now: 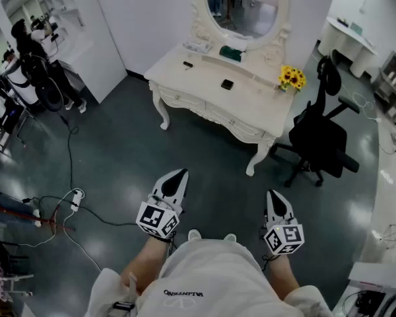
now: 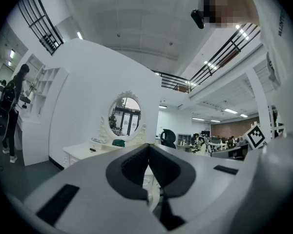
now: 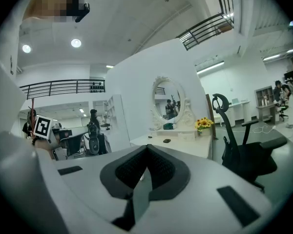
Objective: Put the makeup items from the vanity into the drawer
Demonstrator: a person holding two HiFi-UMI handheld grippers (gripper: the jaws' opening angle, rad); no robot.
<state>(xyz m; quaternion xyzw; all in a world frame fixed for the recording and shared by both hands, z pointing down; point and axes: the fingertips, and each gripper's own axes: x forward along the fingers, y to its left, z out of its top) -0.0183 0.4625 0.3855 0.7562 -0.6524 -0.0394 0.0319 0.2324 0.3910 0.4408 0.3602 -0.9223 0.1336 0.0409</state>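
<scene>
Hovering: left claw (image 1: pixel 182 173), right claw (image 1: pixel 272 194) both clenched, empty; one vanity (image 1: pixel 199 78), one chair (image 1: pixel 317 137).

The vanity (image 1: pixel 251 101) is creamy white. 1 thing on it is green (image 1: pixel 230 53) and 1 small thing is black (image 1: pixel 227 84). The flowers (image 1: pixel 292 78) are yellow. The chair (image 1: pixel 320 137) is black. The floor (image 1: pixel 119 150) is dark grey. The left gripper (image 1: pixel 179 174) and right gripper (image 1: pixel 272 194) are white and black, with black and white square marks.
</scene>
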